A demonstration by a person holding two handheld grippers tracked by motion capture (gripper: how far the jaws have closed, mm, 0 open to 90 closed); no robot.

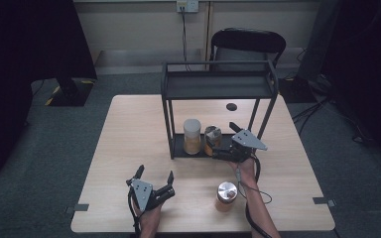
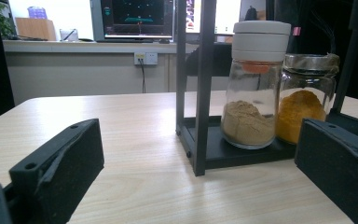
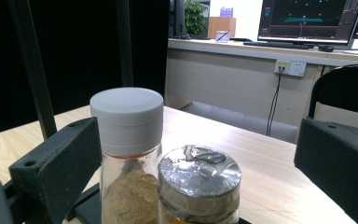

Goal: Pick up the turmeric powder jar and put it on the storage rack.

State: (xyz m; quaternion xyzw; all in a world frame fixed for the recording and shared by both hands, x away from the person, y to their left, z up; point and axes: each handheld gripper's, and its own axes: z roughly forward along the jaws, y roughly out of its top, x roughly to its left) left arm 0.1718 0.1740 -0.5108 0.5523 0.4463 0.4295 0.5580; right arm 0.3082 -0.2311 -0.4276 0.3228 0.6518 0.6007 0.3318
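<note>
A black two-tier rack (image 1: pixel 218 87) stands at the table's middle. Its lower shelf (image 2: pixel 242 156) holds a white-lidded jar of brown powder (image 1: pixel 192 135) (image 2: pixel 254 93) (image 3: pixel 127 154) and, beside it, a foil-lidded jar of yellow powder (image 1: pixel 212 139) (image 2: pixel 305 100) (image 3: pixel 199 182). My right gripper (image 1: pixel 224 141) (image 3: pixel 198 163) is open at the shelf's right end, its jaws wide on either side of the foil-lidded jar without touching it. My left gripper (image 1: pixel 155 172) (image 2: pixel 200 158) rests open and empty near the front edge, facing the rack.
A third jar with a silver lid (image 1: pixel 226 194) stands on the table near the front, by the right forearm. A black chair (image 1: pixel 248 42) sits behind the table. The rack's front-left post (image 2: pixel 204 88) rises in front of the left gripper.
</note>
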